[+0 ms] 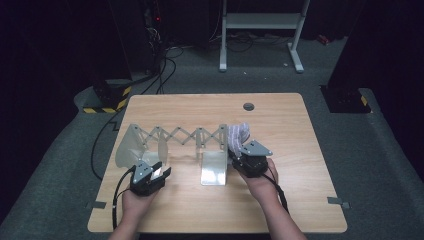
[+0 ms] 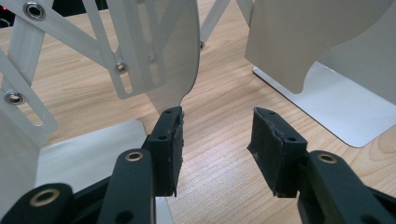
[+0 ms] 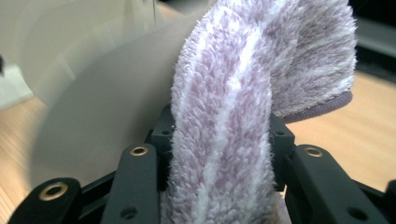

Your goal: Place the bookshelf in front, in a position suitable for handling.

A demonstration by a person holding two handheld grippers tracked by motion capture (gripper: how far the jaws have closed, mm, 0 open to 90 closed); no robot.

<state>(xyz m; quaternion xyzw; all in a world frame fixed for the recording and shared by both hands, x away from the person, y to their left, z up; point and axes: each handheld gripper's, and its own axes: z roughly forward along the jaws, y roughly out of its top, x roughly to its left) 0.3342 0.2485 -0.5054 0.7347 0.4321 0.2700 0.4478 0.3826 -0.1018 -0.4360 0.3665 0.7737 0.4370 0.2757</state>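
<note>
A metal expanding rack [image 1: 181, 135] with a scissor lattice and several upright plates stands across the middle of the wooden table [image 1: 295, 150]. My right gripper [image 1: 238, 155] is at the rack's right end, shut on a fluffy purple-and-white striped cloth [image 1: 239, 133]. In the right gripper view the cloth [image 3: 224, 116] fills the gap between the jaws and curls over to the right, with a rack plate [image 3: 93, 116] just behind it. My left gripper [image 1: 162, 171] sits at the rack's left part. It is open [image 2: 217, 135], and its left fingertip [image 2: 170, 135] is at the lower edge of a plate [image 2: 173, 56].
A dark round grommet [image 1: 248, 106] is set in the table's far side. On the floor beyond stand a white frame [image 1: 260, 22] and loose cables [image 1: 160, 70]. Tape tabs [image 1: 338, 201] mark the table's near corners. An L-shaped plate [image 1: 215, 169] rests between my hands.
</note>
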